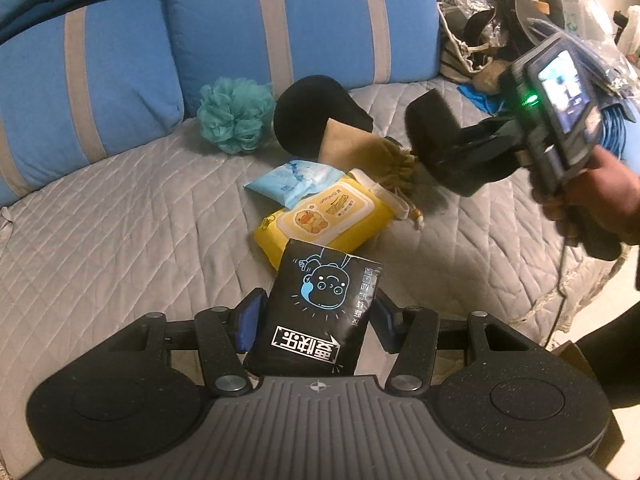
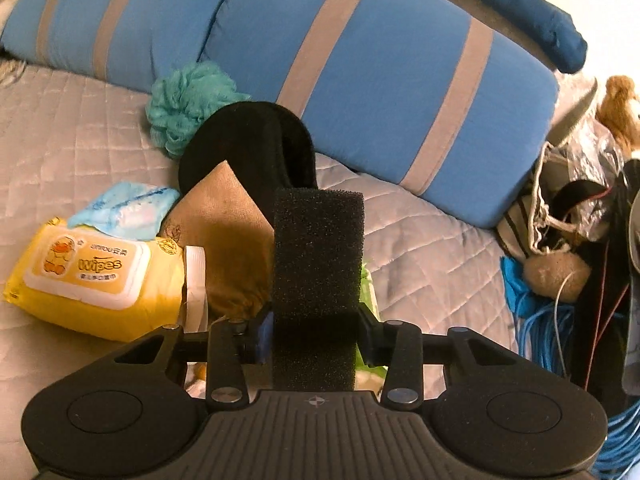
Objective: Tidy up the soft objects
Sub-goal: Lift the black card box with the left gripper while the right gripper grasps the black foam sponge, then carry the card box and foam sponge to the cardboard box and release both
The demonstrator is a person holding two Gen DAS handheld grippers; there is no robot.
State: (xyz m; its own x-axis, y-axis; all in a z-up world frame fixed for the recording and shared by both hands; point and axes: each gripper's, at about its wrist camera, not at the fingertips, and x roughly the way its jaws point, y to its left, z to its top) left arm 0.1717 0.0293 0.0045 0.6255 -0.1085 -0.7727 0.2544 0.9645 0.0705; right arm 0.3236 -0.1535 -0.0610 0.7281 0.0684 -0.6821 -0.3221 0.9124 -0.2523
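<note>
My left gripper (image 1: pixel 318 304) is shut on a black packet with a blue cartoon face (image 1: pixel 324 292), held just above the grey quilted cover (image 1: pixel 120 220). My right gripper (image 2: pixel 316 320) is shut on a black foam sponge block (image 2: pixel 318 248), which also shows in the left wrist view (image 1: pixel 432 120), above a tan drawstring pouch (image 1: pixel 360 152). On the cover lie a yellow wipes pack (image 2: pixel 100 276), a light-blue packet (image 2: pixel 124 208), a teal bath pouf (image 2: pixel 188 104) and a round black fabric item (image 2: pixel 256 148). The pouch (image 2: pixel 224 216) lies partly hidden behind the sponge.
Blue cushions with grey stripes (image 2: pixel 380 80) line the back. To the right sits clutter: bags and plastic (image 1: pixel 480 20), a blue cable coil (image 2: pixel 552 332) and a brown plush toy (image 2: pixel 620 108). A hand (image 1: pixel 600 196) holds the right gripper's handle.
</note>
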